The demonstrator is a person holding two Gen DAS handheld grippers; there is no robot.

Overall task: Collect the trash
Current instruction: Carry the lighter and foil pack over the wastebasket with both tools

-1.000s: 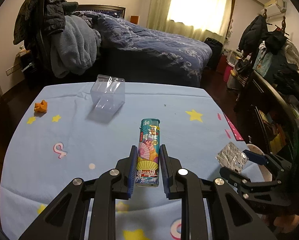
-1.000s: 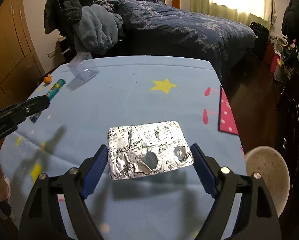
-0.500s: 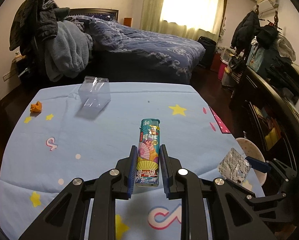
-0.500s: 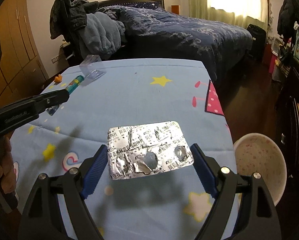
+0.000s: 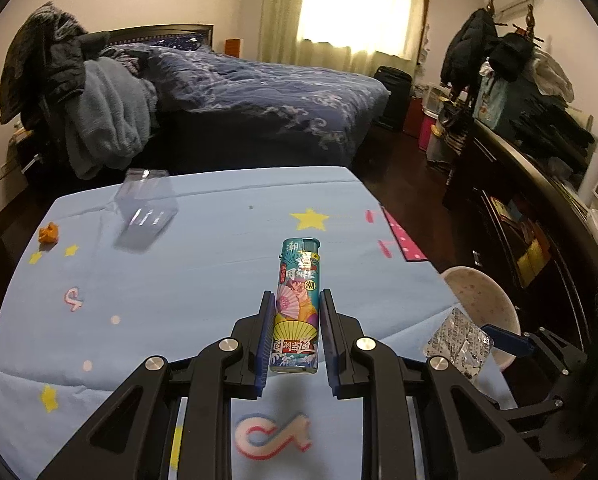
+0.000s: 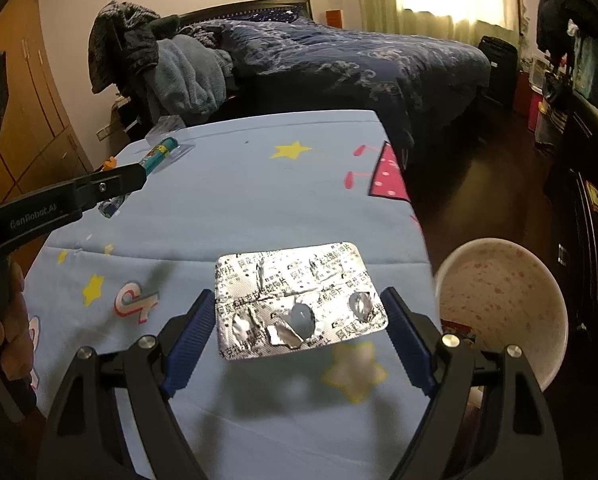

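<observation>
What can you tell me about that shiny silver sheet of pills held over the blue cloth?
The silver foil blister pack is a rounded rectangle printed with small dark characters. Most of its pockets look torn open and crumpled. It lies roughly flat, clamped by its short edges in the right gripper, above the star-patterned light blue tablecloth, near the white speckled bin.

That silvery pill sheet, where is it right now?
The pill sheet is clamped between the right hand-held gripper's blue pads, held above the blue tablecloth, just left of the white speckled bin.
</observation>
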